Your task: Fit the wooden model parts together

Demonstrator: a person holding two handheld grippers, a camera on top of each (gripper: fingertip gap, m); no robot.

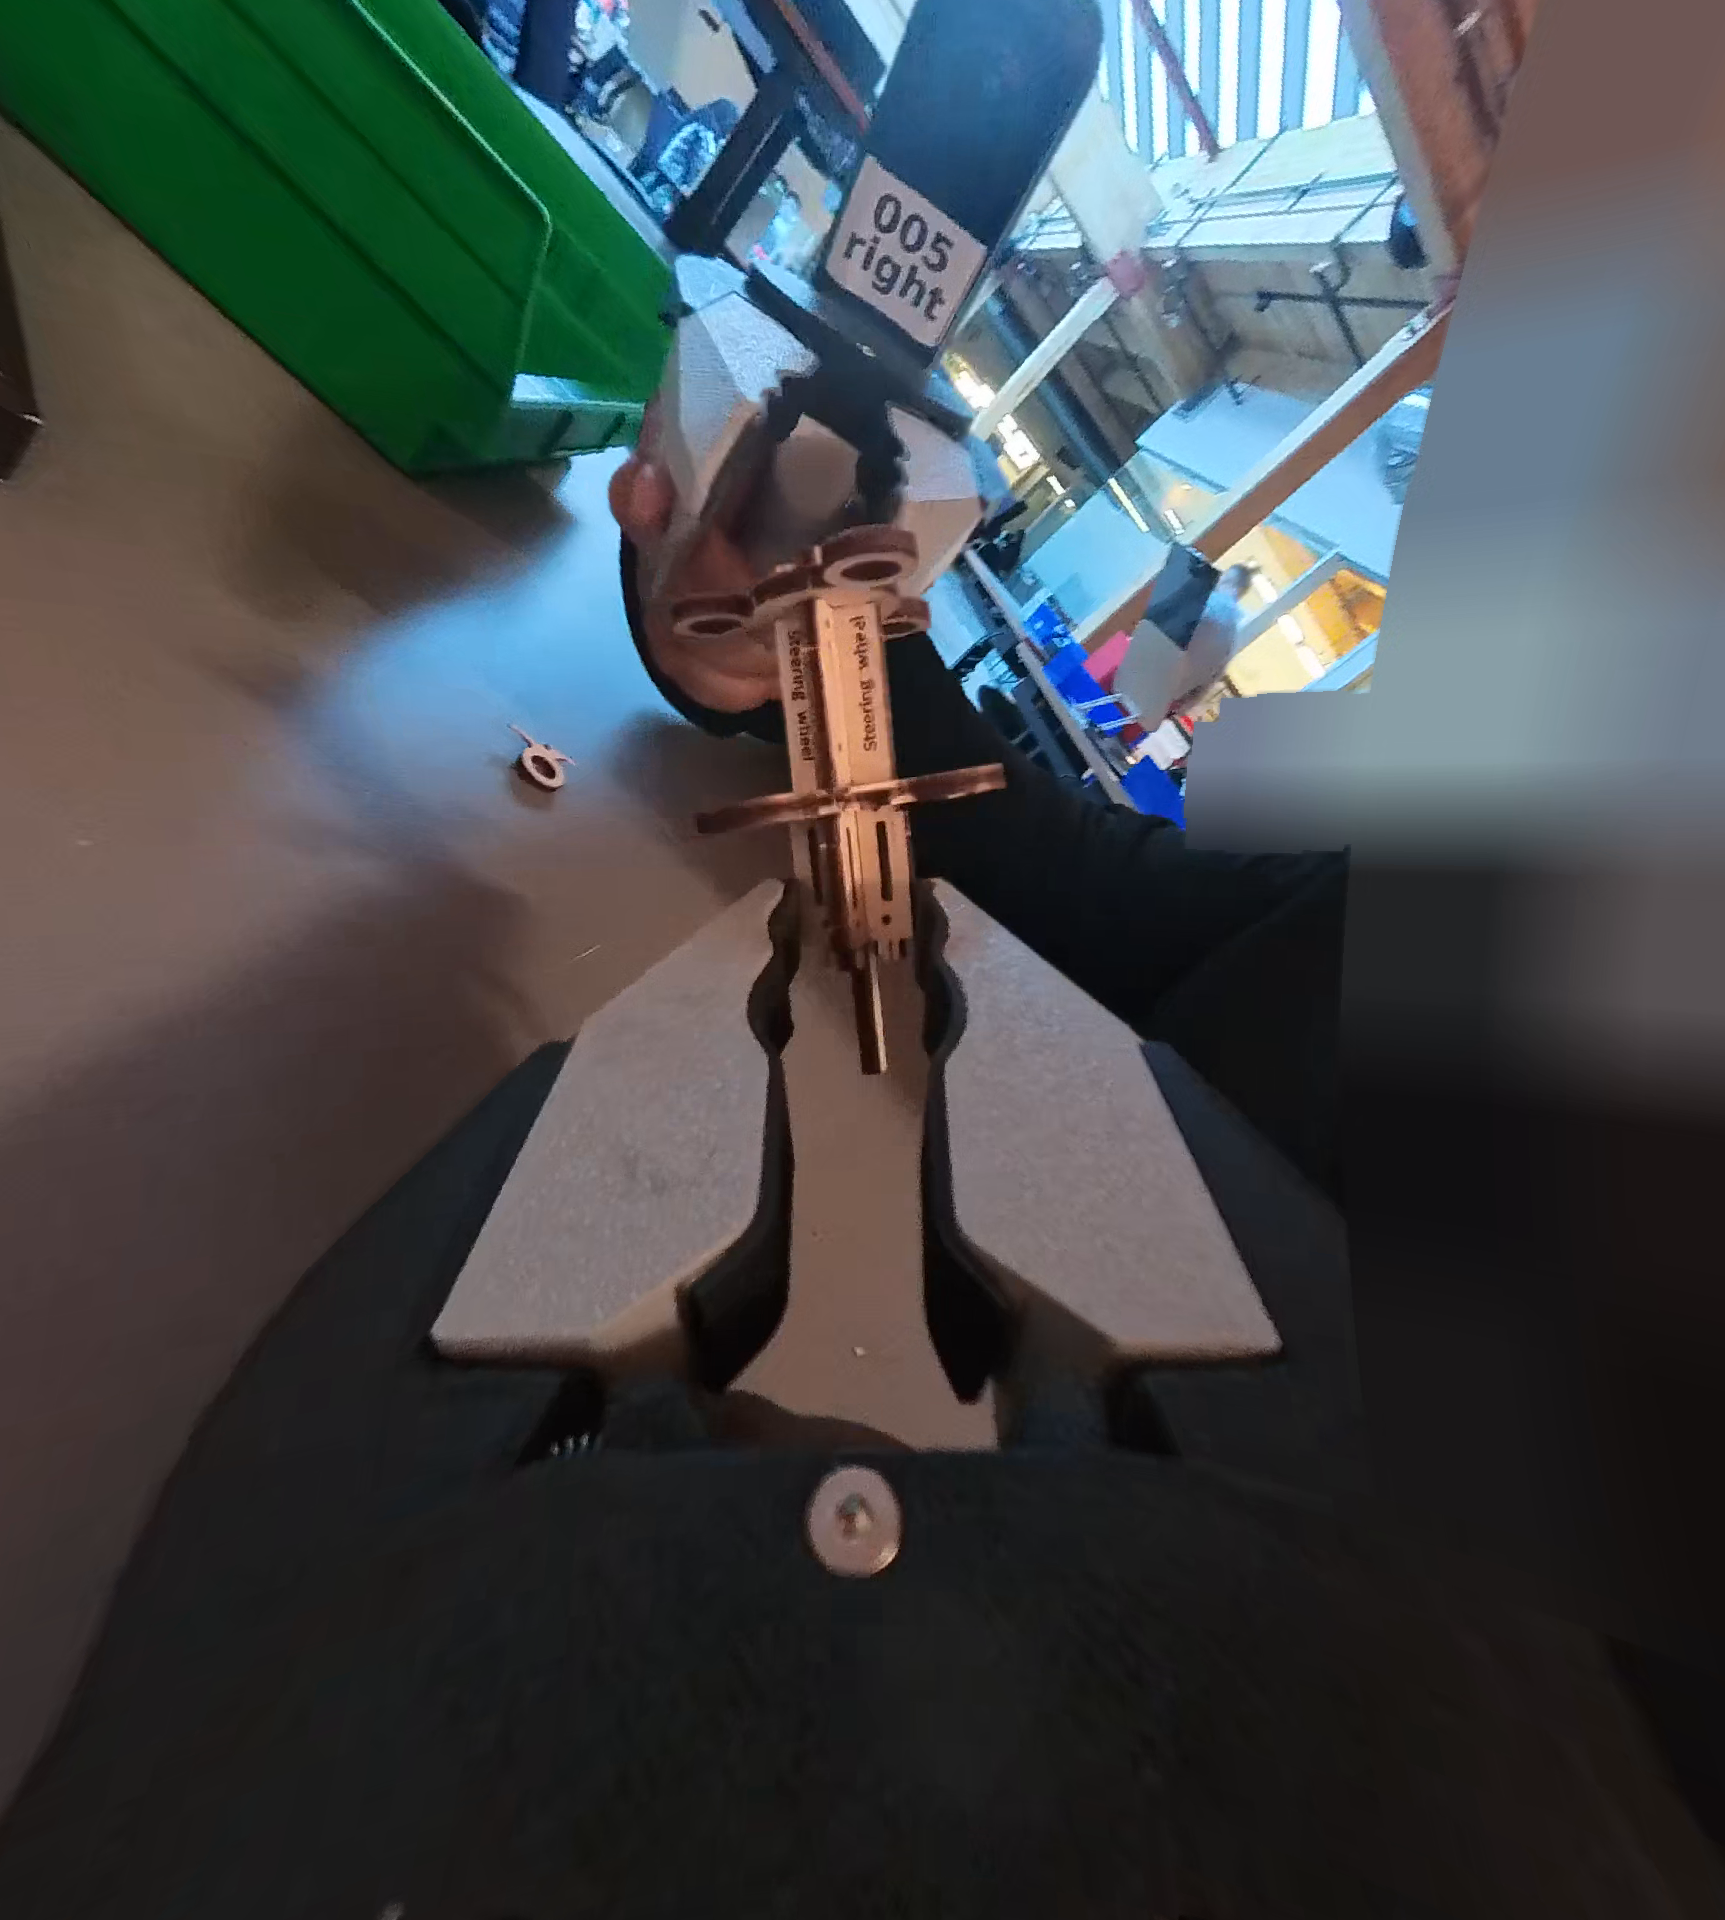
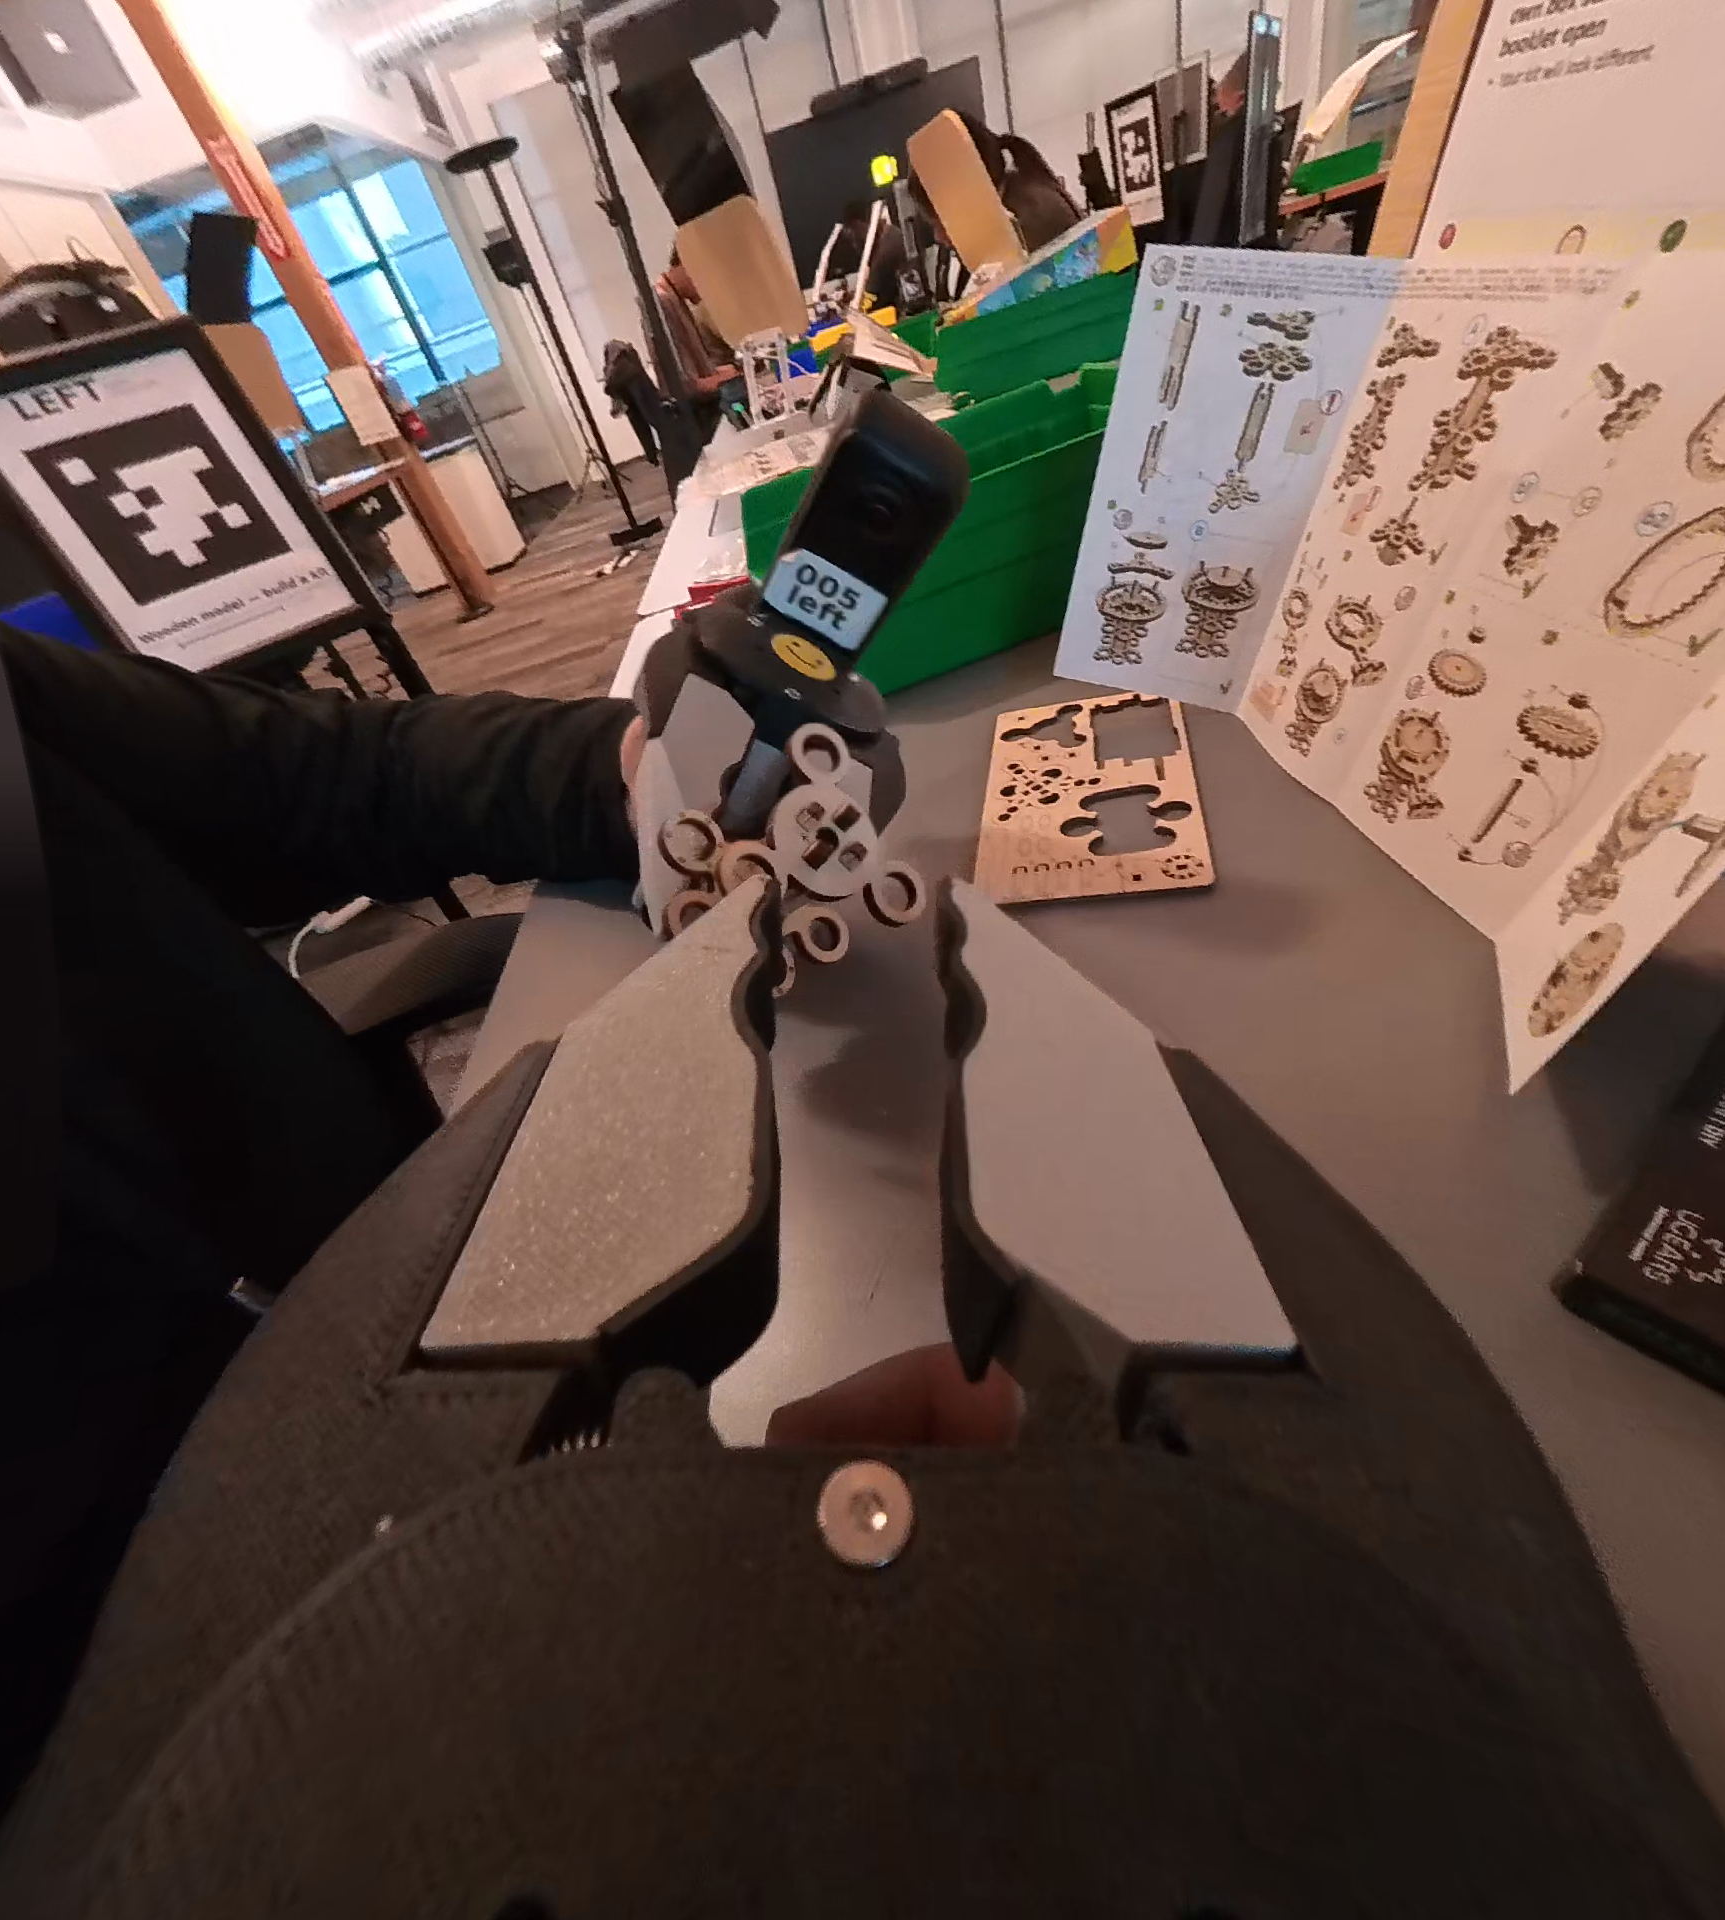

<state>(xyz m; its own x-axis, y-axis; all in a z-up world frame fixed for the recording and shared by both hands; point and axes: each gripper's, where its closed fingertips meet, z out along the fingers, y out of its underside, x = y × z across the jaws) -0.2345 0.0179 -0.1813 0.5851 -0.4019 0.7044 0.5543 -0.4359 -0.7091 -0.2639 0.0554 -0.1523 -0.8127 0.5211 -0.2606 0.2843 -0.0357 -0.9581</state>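
Risk, as judged: the wooden shaft assembly (image 1: pixel 842 790) is pinched only at its slotted lower end, so a sideways push on the top could lever it out of the grip or snap the thin tenon hanging below. The right gripper's fingers are close to the ring-lobed cap (image 1: pixel 806 587); closing off-centre could crack a lobe or knock the cap askew.

Entries, near to far:
- Left gripper (image 1: pixel 853 925): pressed onto the base of the shaft assembly, holding it clear of the grey surface (image 1: pixel 214 935). The shaft runs straight out from the fingertips, with a disc partway along and the cap at the far end.
- Right gripper (image 2: pixel 853 914): spread, holding nothing. The cap lies just beyond its left fingertip, partly overlapped by it; whether they touch cannot be told.
- Small loose wooden ring piece (image 1: pixel 538 764): on the surface, well apart from both grippers.
- Punched-out plywood sheet (image 2: pixel 1092 805): flat on the surface beyond the grippers.
- Instruction sheet (image 2: pixel 1409 540): standing unfolded.
- Green bins (image 2: pixel 962 540): farthest back.
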